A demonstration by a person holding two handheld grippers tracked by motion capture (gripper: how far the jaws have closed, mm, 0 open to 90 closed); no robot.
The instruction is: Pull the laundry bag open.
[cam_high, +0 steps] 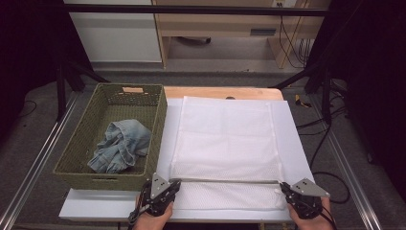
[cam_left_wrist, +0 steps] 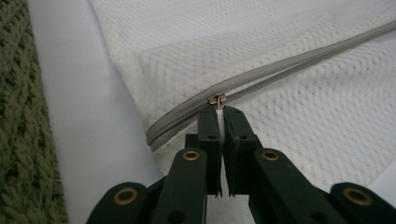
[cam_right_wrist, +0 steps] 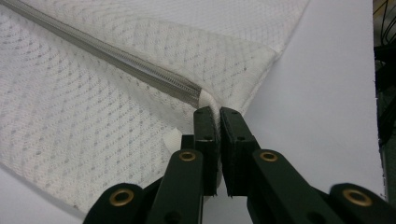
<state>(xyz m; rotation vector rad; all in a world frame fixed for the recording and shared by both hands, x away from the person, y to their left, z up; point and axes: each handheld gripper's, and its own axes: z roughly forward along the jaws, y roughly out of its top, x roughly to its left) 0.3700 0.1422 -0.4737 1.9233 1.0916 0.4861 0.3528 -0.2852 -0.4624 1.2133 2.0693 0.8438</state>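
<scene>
Low in frame, left gripper [cam_high: 173,184] clamped on zipper pull [cam_left_wrist: 217,99], right gripper [cam_high: 284,188] pinching mesh laundry bag [cam_high: 225,139] corner at frame centre; zipper-opening step likely, next: slide pull rightward.

No lettering, number, brand or sign can be read anywhere; the small tan tag [cam_high: 132,89] fixed to the far wall of the woven basket [cam_high: 76,148] is seen as a blank patch, with any print on it too small to be made out.
</scene>
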